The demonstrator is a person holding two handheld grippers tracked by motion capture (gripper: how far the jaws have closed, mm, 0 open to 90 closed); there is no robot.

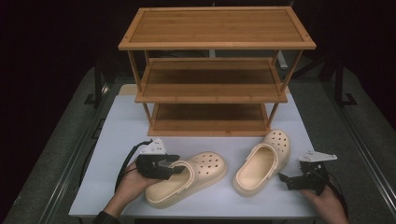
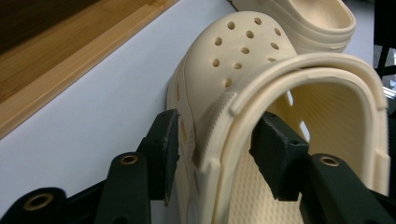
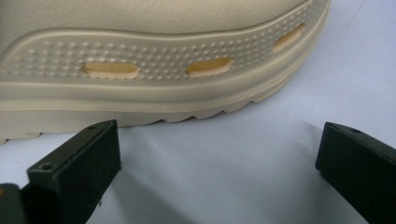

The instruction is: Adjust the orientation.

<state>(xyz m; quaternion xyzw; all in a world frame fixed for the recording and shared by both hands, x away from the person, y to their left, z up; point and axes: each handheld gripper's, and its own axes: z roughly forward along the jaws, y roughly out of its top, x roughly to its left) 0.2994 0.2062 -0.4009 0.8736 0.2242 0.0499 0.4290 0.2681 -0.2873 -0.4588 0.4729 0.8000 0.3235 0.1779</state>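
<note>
Both tongs lie low and level: left tongs (image 1: pixel 177 169) straddle the left clog's (image 1: pixel 196 175) heel wall unpressed, right tongs (image 1: pixel 285 179) spread.

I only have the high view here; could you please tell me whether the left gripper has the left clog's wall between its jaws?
Observer: Yes. In the left gripper view, the left gripper has one jaw outside the left clog's side wall and one inside the shoe. The pads do not look pressed on it yet.
Operator: Thank you. Are the right gripper's jaws open?
Observer: They are. The right gripper stands wide open, with bare table between its jaws.
Operator: Is the right clog between them?
Observer: No. The right clog lies just ahead of the tips, showing its side with three slots.
</note>
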